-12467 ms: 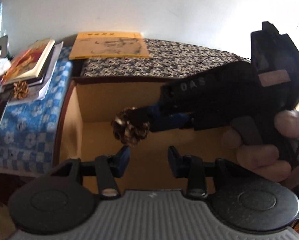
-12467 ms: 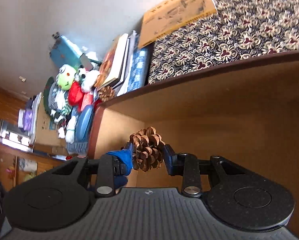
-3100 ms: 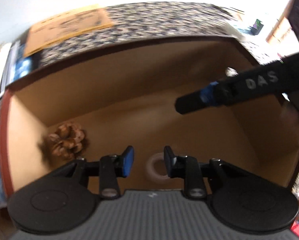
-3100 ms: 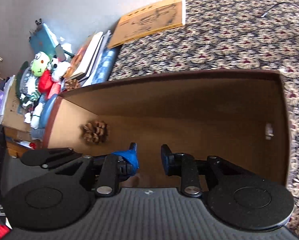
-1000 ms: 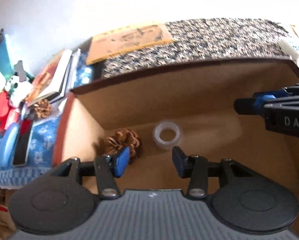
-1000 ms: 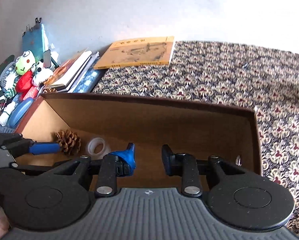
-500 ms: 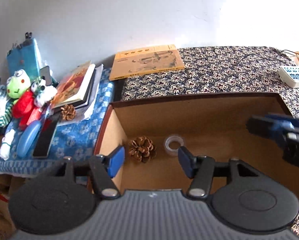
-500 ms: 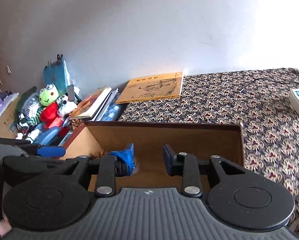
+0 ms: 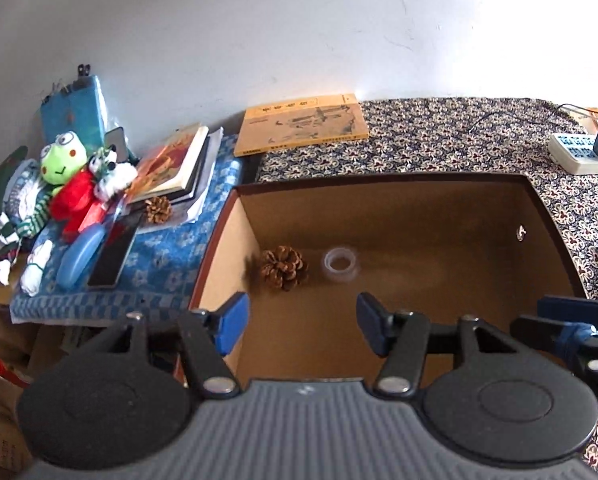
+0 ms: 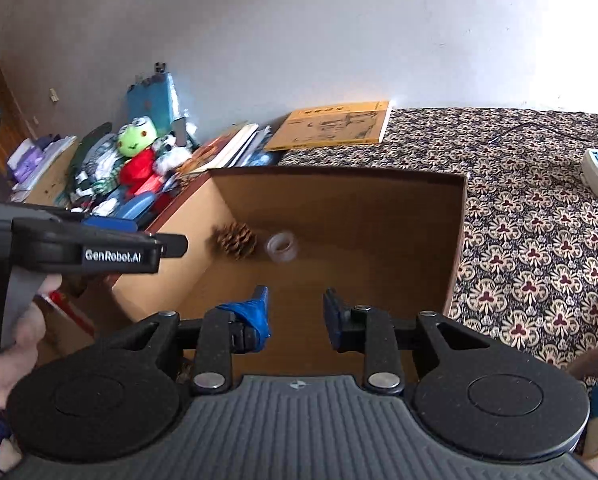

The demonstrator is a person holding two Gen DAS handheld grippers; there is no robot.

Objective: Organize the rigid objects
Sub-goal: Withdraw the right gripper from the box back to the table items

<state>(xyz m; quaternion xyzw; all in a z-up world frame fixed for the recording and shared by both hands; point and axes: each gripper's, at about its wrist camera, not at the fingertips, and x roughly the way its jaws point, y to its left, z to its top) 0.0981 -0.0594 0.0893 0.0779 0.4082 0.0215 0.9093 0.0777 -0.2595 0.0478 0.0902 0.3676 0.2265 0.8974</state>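
Observation:
An open cardboard box (image 9: 379, 179) stands on the patterned cloth. On its floor lie a pine cone (image 9: 283, 267) at the left wall and a clear tape roll (image 9: 340, 262) beside it; both also show in the right wrist view, pine cone (image 10: 237, 240) and tape roll (image 10: 281, 246). A second pine cone (image 9: 158, 209) rests by the books outside the box. My left gripper (image 9: 301, 320) hangs open above the box's near left corner, holding nothing. My right gripper (image 10: 297, 314) is over the box's near edge, its jaws closing with nothing between them.
Left of the box, a blue cloth (image 9: 167, 256) carries stacked books (image 9: 175, 164), plush toys (image 9: 63, 160), a blue case (image 9: 79, 256) and a dark flat slab (image 9: 115, 252). A yellow book (image 9: 303, 124) lies behind the box; a power strip (image 9: 579, 152) sits far right.
Both grippers have drawn back and upward out of the box, so more of the box and table shows. The left jaws stand wider than a second ago.

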